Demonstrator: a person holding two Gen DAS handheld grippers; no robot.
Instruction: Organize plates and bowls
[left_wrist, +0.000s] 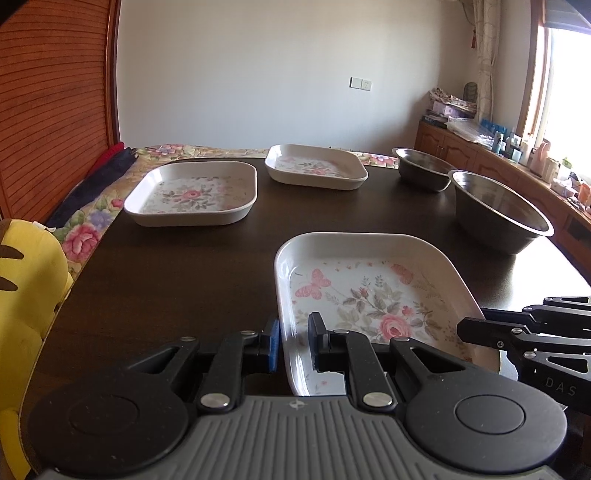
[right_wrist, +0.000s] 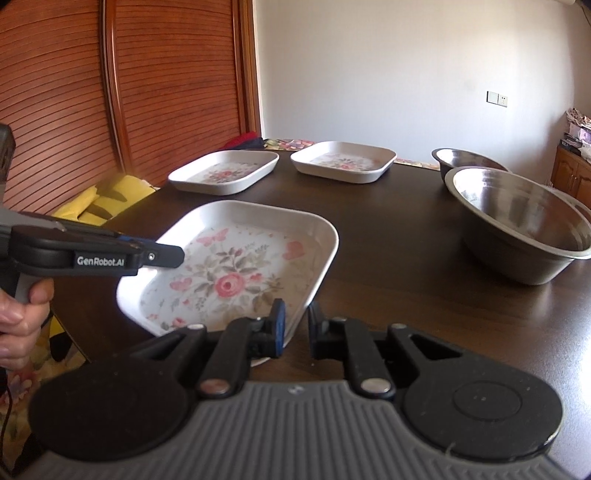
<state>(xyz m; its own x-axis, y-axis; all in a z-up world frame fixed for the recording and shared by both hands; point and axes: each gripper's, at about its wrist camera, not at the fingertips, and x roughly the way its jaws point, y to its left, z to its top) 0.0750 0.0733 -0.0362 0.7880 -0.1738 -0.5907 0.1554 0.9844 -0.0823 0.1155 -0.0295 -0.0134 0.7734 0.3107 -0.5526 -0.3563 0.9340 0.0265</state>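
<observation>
Left wrist view, left tongs (left_wrist: 295, 343) straddling near plate (left_wrist: 373, 291) rim, right tongs (right_wrist: 296, 328) likewise, neither clamped.

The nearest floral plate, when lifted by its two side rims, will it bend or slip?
The nearest floral plate looks moulded and rigid, so it probably will not bend. Its glossy rim may slip, though the left gripper and right gripper straddle opposite rims. Being shallow and empty, it probably lifts lightly.

A lived-in home room. A dark table (left_wrist: 177, 280) fills the middle; a louvred wooden door (right_wrist: 166, 92) stands at upper left, a curtained window (left_wrist: 569, 74) at upper right above cluttered wooden cabinets (left_wrist: 461, 151), a floral cloth (left_wrist: 92, 229) at left.
</observation>
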